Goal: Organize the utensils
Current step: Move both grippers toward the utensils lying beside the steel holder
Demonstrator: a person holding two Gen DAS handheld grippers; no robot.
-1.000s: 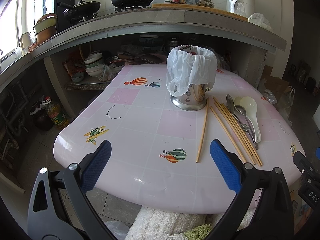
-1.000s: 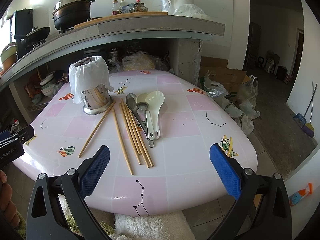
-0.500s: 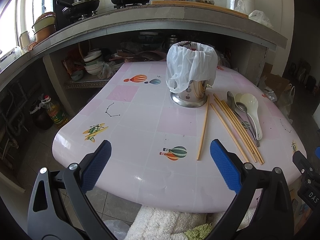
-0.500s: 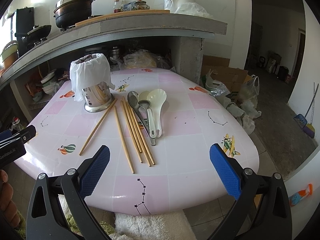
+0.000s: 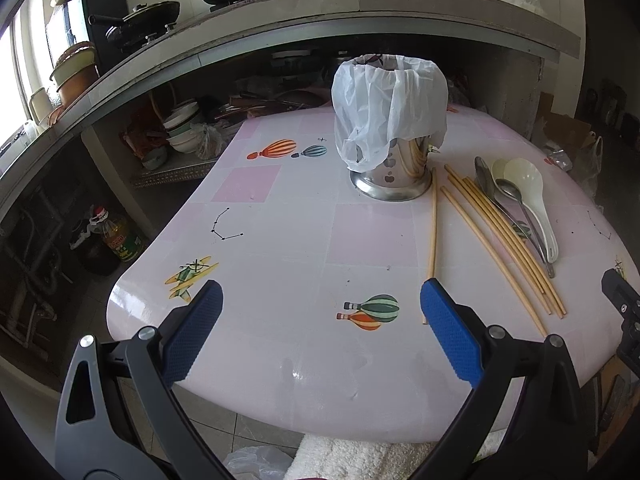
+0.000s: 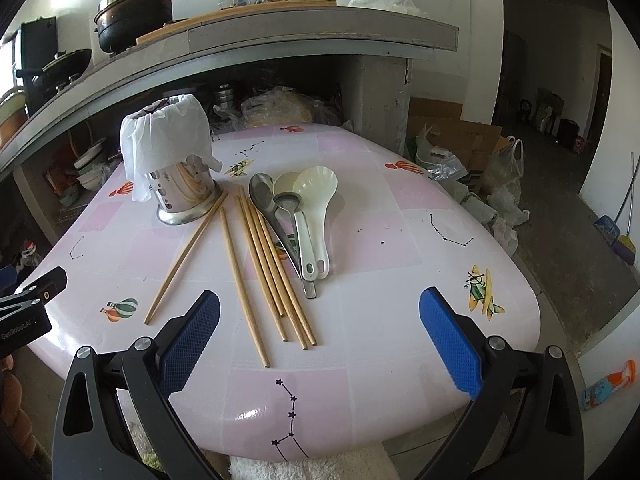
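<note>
A steel utensil holder (image 5: 394, 168) (image 6: 182, 190) with a white plastic bag over its rim stands at the back of the pink table (image 5: 280, 264) (image 6: 380, 240). Beside it lie several wooden chopsticks (image 5: 500, 236) (image 6: 264, 256), two metal spoons (image 5: 498, 196) (image 6: 276, 208) and two white plastic spoons (image 5: 532, 200) (image 6: 316, 208). One chopstick (image 5: 432, 240) (image 6: 186, 254) lies apart, nearest the holder. My left gripper (image 5: 318, 334) hovers open over the table's near edge, its right pad beside that chopstick's tip. My right gripper (image 6: 320, 338) is open over the chopsticks' near ends. Neither holds anything.
A concrete counter (image 5: 360, 12) overhangs the table's far side, with pots, bottles and a cooker on top. Bowls and bags (image 5: 188, 132) crowd the shelf beneath. An oil bottle (image 5: 116, 236) stands on the floor at left. Boxes and bags (image 6: 480, 160) lie at right.
Both grippers have moved forward and lower toward the table, so the holder and utensils appear closer. Both stay open and nothing on the table has moved.
</note>
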